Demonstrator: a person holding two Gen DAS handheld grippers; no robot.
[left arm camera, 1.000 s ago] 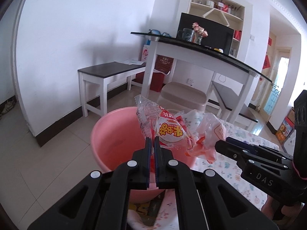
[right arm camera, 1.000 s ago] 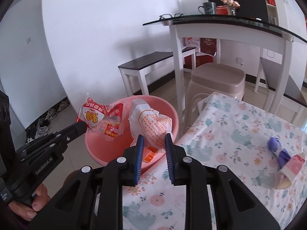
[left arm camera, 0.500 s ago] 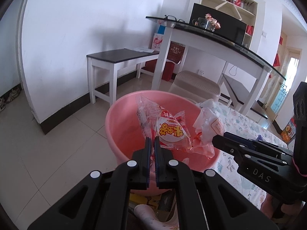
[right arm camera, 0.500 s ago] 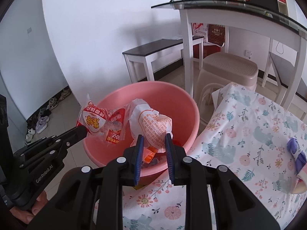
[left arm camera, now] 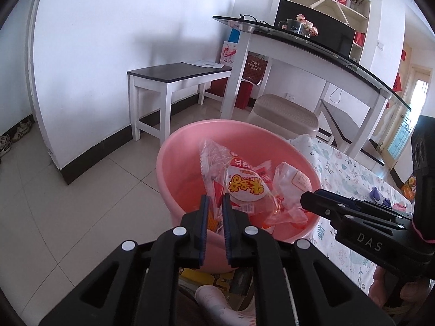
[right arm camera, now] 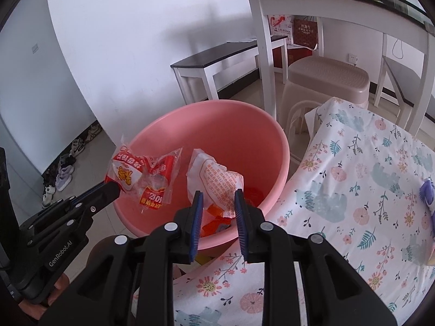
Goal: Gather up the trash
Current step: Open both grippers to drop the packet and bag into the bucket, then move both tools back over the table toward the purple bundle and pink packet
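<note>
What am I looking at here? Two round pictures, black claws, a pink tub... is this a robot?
No robot: a person holds a two-finger gripper in each hand, each with a fisheye camera looking along its fingers. One picture comes from the left gripper, the other from the right gripper. Both hover over a pink basin on the floor beside a table with a floral cloth. The left jaws are opening, with a red-and-clear snack wrapper between them, ready to drop. The right gripper holds a white printed wrapper.
</note>
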